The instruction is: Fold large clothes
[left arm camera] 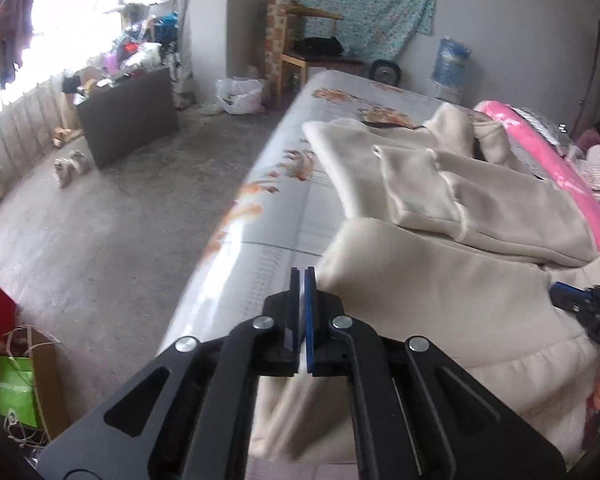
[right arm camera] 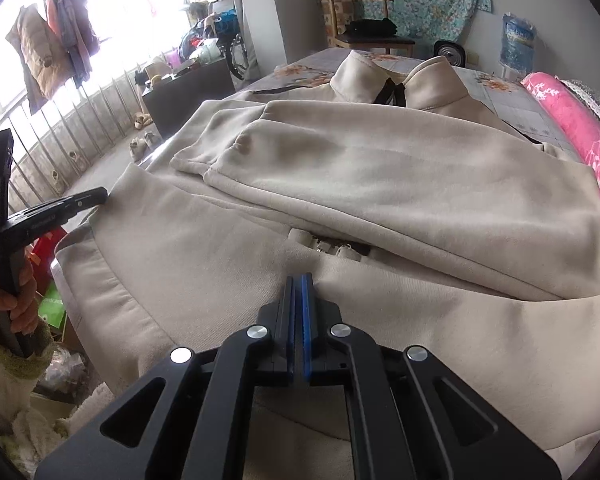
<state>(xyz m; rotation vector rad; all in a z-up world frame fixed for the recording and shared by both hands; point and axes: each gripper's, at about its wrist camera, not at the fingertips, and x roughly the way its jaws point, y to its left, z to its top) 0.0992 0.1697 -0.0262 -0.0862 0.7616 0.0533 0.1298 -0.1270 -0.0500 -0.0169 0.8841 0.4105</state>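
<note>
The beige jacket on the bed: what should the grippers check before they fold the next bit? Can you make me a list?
1. Beige jacket lies on the bed: ok.
2. Both sleeves folded in across the jacket's front: ok.
3. Left gripper has cloth between its fingers: not ok, it is shut on nothing, beside the jacket's edge.
4. Right gripper has cloth: cannot tell, its shut tips rest at the fabric near the middle.
5. Jacket's bottom hem flat: not ok, it droops over the bed's near edge.
6. Pink blanket away from the jacket: cannot tell, it lies right alongside.
</note>
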